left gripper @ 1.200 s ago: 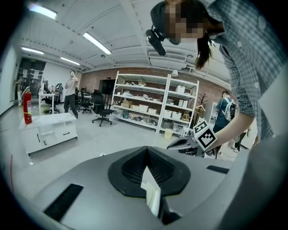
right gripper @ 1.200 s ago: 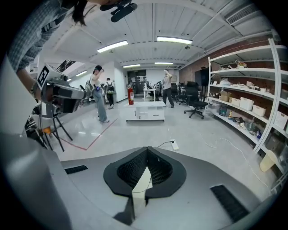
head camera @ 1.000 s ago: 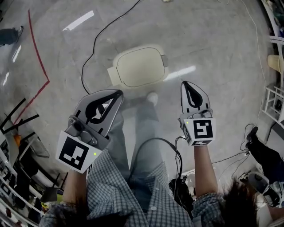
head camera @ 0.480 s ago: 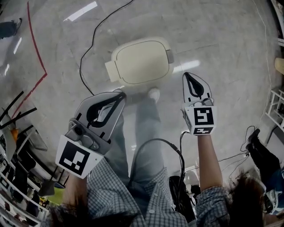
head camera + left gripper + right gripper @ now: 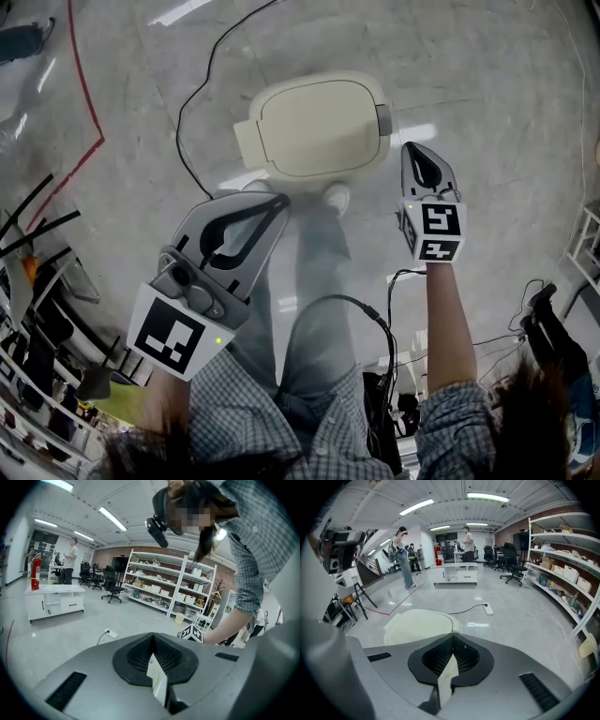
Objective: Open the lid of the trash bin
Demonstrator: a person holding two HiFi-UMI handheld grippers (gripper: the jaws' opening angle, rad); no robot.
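1. In the head view the trash bin (image 5: 314, 127) shows only its lid (image 5: 319, 117), shut; the walls lie hidden beneath.
2. What the tab (image 5: 383, 118) at the lid's right edge is cannot be told.
3. In the right gripper view, the right gripper (image 5: 452, 634) covers the bin's near edge.
4. The left gripper (image 5: 279, 200) hides part of a shoe (image 5: 251, 187).
5. The black cable (image 5: 181, 117) on the floor is cut off by the top edge.

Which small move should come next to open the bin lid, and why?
Probably bring the right tongs forward and down to the grey tab on the lid, parting them on the way. The lid lies closed, and the right tongs are shut and empty near that tab, nearer than the left tongs.
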